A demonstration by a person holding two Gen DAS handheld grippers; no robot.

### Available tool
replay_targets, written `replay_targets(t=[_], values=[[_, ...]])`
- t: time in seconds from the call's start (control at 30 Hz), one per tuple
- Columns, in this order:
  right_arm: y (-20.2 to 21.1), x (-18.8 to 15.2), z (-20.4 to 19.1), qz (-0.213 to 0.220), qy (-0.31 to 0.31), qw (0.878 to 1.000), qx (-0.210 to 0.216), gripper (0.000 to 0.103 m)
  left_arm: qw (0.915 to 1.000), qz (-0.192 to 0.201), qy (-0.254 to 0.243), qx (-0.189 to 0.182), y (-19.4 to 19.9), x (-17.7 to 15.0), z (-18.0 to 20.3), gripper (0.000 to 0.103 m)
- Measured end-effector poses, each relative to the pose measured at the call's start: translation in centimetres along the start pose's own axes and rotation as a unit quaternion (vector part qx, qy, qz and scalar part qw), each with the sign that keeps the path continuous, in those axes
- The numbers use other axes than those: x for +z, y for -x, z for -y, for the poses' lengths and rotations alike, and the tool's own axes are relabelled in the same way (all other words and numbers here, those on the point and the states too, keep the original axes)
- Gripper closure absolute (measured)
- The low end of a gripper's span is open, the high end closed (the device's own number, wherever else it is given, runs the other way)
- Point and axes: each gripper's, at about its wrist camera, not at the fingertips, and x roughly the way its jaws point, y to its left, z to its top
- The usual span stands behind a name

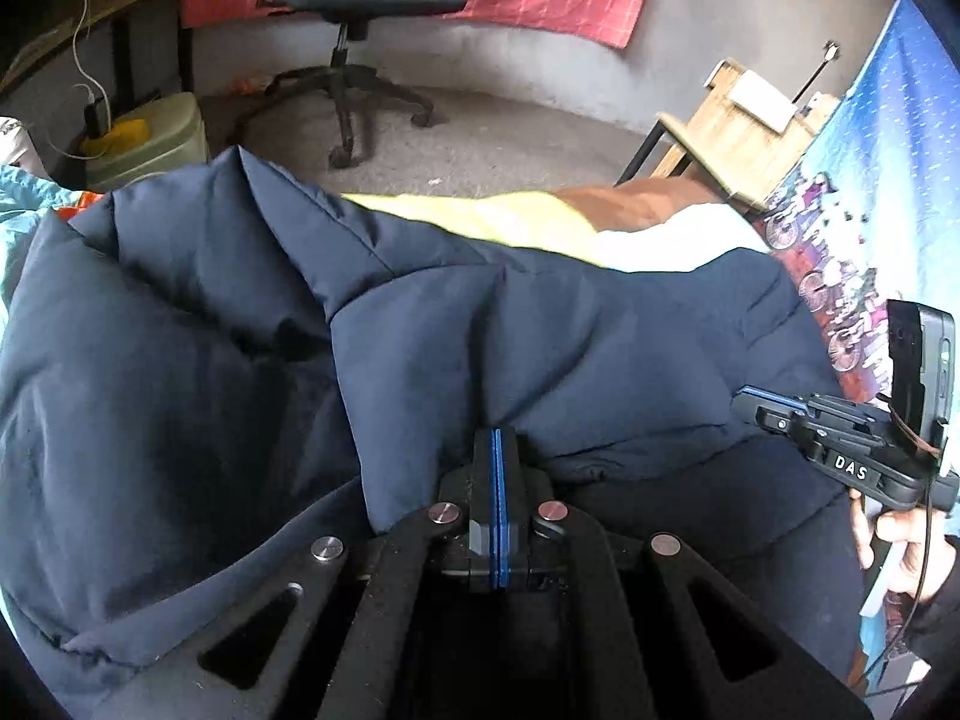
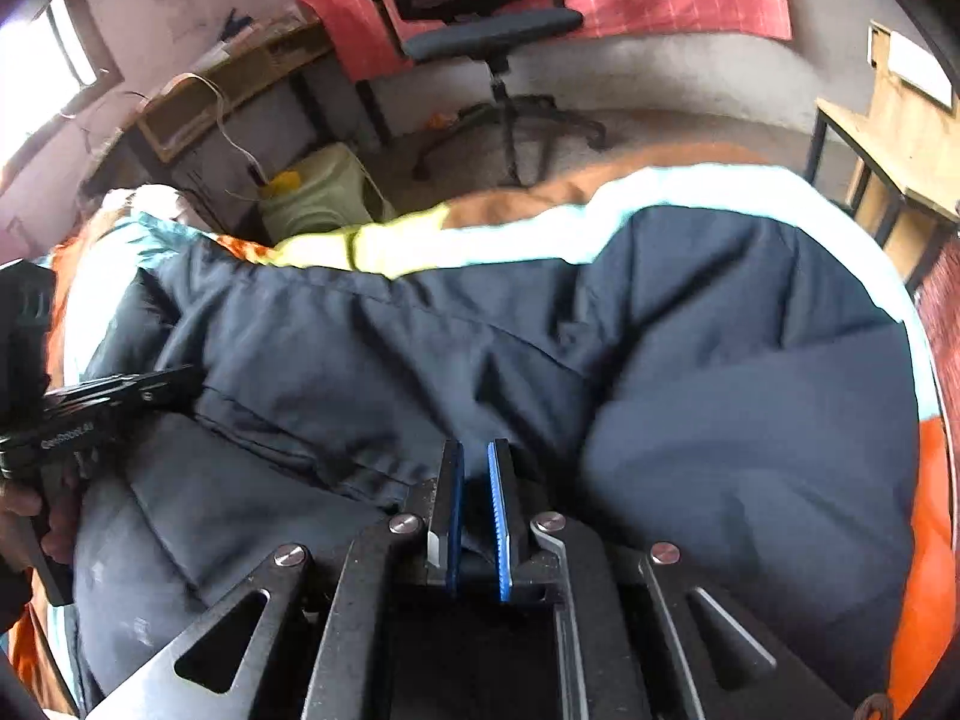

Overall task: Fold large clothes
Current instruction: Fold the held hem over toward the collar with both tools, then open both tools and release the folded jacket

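The navy puffer jacket [image 1: 420, 330] lay bunched across a multicoloured bedspread [image 2: 540, 240]. The left hand-held gripper [image 1: 497, 450] was pinched together on a jacket fold at its near edge. The right hand-held gripper [image 2: 475, 468] stood slightly apart, with jacket fabric between its fingers.

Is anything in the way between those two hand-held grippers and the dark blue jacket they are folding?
Nothing visible. The left hand-held gripper is shut with its tip against the jacket. The right hand-held gripper has a narrow gap between its fingers and sits right at the fabric.
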Motion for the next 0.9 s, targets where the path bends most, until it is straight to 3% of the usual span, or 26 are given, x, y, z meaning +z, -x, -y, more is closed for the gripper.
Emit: replay_targets(t=[0.13, 0.23, 0.3, 0.37, 0.4, 0.47, 0.5, 0.6, 0.73, 0.8, 0.83, 0.87, 0.9], values=[[-0.7, 0.4, -0.2, -0.010, 0.002, 1.000, -0.009, 0.095, 0.9998, -0.007, 0.011, 0.016, -0.3, 0.2, 0.3, 0.100], [1.0, 0.0, -0.1, 0.010, -0.005, 1.000, -0.001, 0.092, 0.9996, 0.015, 0.023, 0.009, 1.3, -0.4, 0.4, 0.100], [2.8, -0.8, 0.2, 0.031, -0.012, 0.999, 0.010, 0.065, 0.9991, 0.034, 0.020, 0.019, 2.5, -1.1, 0.7, 0.100], [4.2, -1.4, 0.2, 0.047, -0.015, 0.999, 0.009, 0.044, 0.9982, 0.052, 0.011, 0.029, 3.8, -2.1, 1.4, 0.088], [5.3, -1.8, 0.2, 0.057, -0.015, 0.998, 0.008, 0.042, 0.9976, 0.061, 0.007, 0.033, 4.4, -2.5, 1.8, 0.080], [6.7, -2.2, -0.1, 0.067, -0.013, 0.998, 0.002, 0.039, 0.9955, 0.085, 0.005, 0.040, 6.0, -3.6, 2.7, 0.036], [7.7, -2.5, -0.3, 0.075, -0.013, 0.997, -0.004, 0.035, 0.9944, 0.098, 0.009, 0.037, 6.8, -3.9, 3.1, 0.031], [10.2, -3.4, -1.0, 0.095, -0.016, 0.995, -0.019, 0.023, 0.9924, 0.119, 0.028, 0.017, 9.3, -5.0, 3.8, 0.030], [13.5, -4.6, -2.6, 0.127, -0.012, 0.991, -0.040, 0.012, 0.9924, 0.115, 0.040, 0.018, 11.7, -6.3, 4.8, 0.030], [14.9, -5.3, -3.2, 0.147, -0.012, 0.988, -0.047, 0.004, 0.9905, 0.133, 0.031, 0.020, 13.7, -7.5, 5.7, 0.028], [16.1, -6.1, -3.9, 0.162, -0.016, 0.985, -0.054, 0.003, 0.9894, 0.141, 0.028, 0.021, 14.6, -8.1, 6.0, 0.010], [16.8, -6.5, -4.3, 0.170, -0.020, 0.984, -0.055, 0.002, 0.9872, 0.155, 0.029, 0.024, 15.7, -8.9, 6.5, 0.001], [17.6, -7.0, -4.6, 0.176, -0.023, 0.982, -0.056, 0.000, 0.9851, 0.167, 0.031, 0.026, 16.6, -9.6, 6.8, 0.001]])
